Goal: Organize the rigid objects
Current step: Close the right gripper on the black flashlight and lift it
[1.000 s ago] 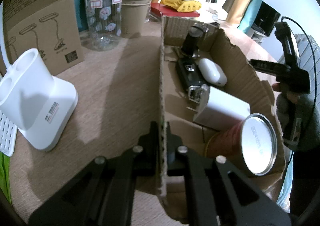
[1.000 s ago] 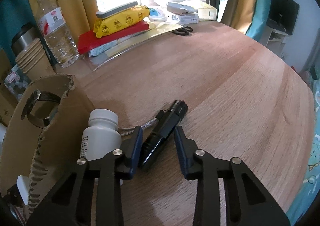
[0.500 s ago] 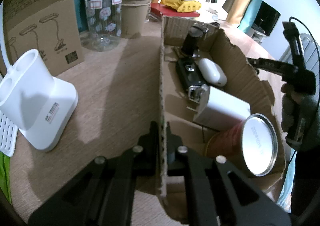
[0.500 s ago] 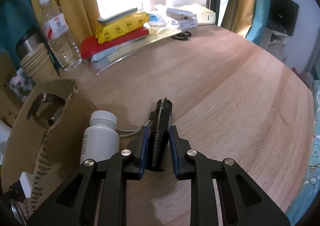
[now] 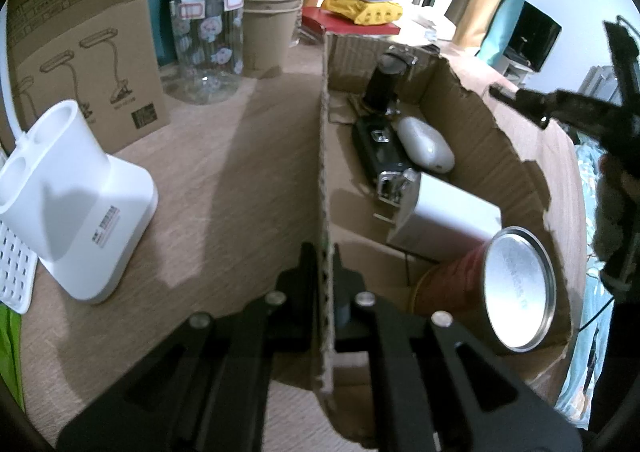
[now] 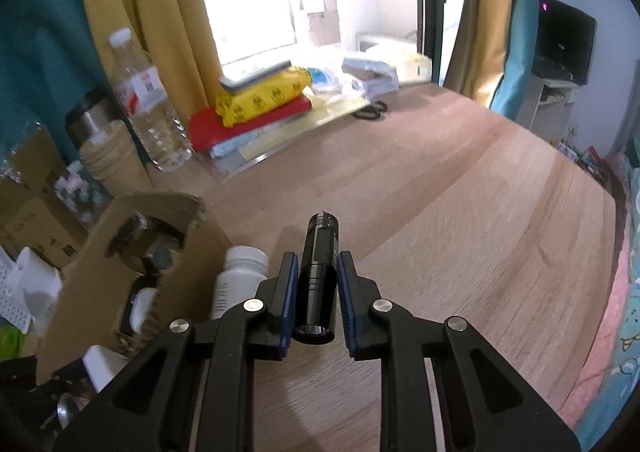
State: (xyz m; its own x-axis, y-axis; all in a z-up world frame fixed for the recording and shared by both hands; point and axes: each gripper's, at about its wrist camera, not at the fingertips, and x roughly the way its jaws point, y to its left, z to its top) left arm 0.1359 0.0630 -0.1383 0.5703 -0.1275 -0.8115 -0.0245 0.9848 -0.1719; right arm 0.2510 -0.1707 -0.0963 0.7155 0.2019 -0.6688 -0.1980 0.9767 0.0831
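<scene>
Right wrist view: the right gripper (image 6: 318, 284) is clamping a black cylindrical metal flashlight (image 6: 318, 272) between its blue pads, clear of the wooden table (image 6: 460, 212). The flashlight's long axis is running parallel to the fingers, one end pointing forward and away, the other back toward the camera. A white plastic pill bottle (image 6: 238, 276) is standing just left of it. Left wrist view: the left gripper (image 5: 325, 264) is pinching the corrugated wall of the torn brown cardboard box (image 5: 326, 156).
</scene>
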